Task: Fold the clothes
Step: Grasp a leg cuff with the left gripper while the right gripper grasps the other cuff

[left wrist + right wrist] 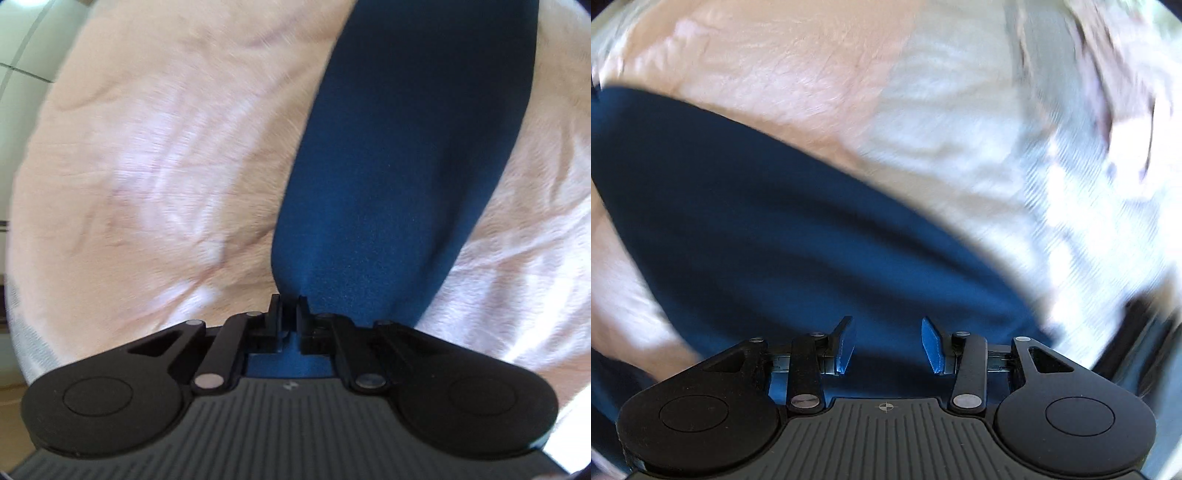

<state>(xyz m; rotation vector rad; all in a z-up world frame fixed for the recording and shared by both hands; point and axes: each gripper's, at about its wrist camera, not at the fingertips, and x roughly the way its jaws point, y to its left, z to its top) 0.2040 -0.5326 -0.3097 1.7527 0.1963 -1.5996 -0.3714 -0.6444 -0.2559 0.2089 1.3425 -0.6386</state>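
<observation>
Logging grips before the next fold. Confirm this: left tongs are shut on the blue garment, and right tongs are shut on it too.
Half wrong. The left tongs are shut on the blue garment, but the right wrist view shows the right tongs open, their pads apart over the blue cloth, gripping nothing.

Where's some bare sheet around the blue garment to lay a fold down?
Left wrist view: open pink sheet on both sides of the blue garment, widest left of it. Right wrist view: bare sheet beyond the garment's far edge; the blurred pale fabric at right looks crowded.
</observation>
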